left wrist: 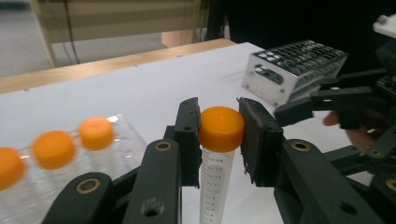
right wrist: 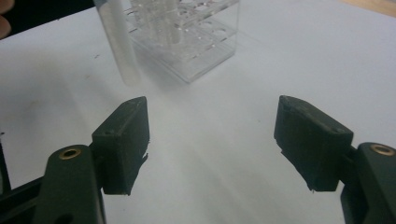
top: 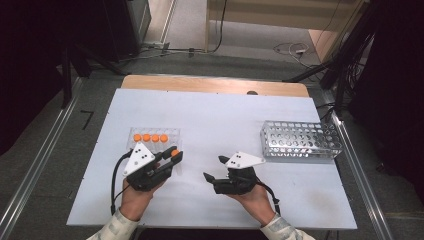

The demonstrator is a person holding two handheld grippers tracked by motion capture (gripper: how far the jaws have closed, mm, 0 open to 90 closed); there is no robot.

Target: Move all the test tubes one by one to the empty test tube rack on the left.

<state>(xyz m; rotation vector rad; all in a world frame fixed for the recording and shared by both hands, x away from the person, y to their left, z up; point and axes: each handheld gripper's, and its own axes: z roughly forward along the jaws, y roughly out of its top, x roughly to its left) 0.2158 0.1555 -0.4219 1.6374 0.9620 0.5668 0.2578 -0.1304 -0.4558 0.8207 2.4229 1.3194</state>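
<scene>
In the high view, a clear rack stood at the left of centre on the white table, with four orange-capped tubes in a row along its far side. Just below and to the right of it, the left gripper was clamped on a fifth tube, its orange cap showing between the jaw tips. The left hand came in from the bottom edge beneath it.

The left gripper view showed the grip closely: the two black pads pressed on either side of the orange cap, and the clear, graduated body of the tube hung down between the jaws, upright. The capped tubes in the rack were blurred at the lower left of that frame.

Right of centre in the high view, the right gripper lay in the right hand, pointing left toward the other gripper, its jaws spread wide with nothing between them. In the right gripper view the pads stood far apart over bare table, with the tube's lower end at the upper left and the clear rack beyond.

A metal rack stood at the right of the table, well apart from both grippers.
</scene>
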